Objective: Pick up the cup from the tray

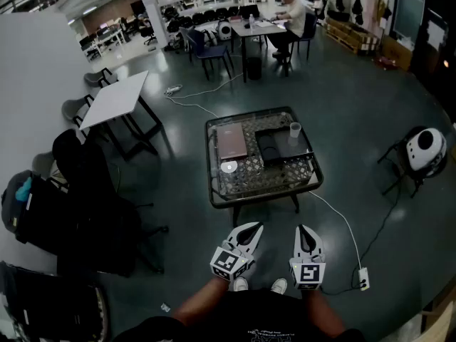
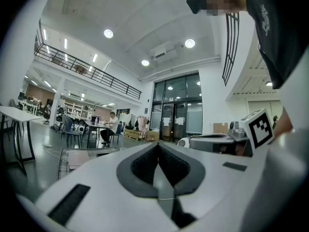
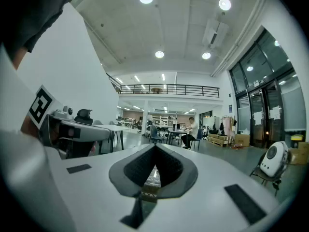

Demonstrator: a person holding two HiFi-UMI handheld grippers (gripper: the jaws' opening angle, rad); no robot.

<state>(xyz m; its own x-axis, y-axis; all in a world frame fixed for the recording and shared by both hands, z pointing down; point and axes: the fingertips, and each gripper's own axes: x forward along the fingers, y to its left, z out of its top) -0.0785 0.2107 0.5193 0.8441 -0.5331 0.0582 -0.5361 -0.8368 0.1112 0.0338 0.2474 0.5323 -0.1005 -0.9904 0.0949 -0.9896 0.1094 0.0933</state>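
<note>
A clear cup (image 1: 294,132) stands upright on the right part of a black tray (image 1: 279,150), which lies on a low glass table (image 1: 221,191) some way ahead of me. Both grippers hang close to my body, well short of the table. My left gripper (image 1: 253,227) is shut with nothing in it; in the left gripper view its jaws (image 2: 158,147) meet at the tips. My right gripper (image 1: 305,230) is likewise shut and empty, and in the right gripper view (image 3: 155,149) it points at the room beyond.
A brown notebook (image 1: 231,141) and a small disc (image 1: 229,167) also lie on the glass table. A white table (image 1: 117,95) and dark chairs with bags (image 1: 85,191) stand at the left. At the right are a round white device (image 1: 426,150) and a floor power strip (image 1: 364,279). A person (image 1: 288,13) sits far back.
</note>
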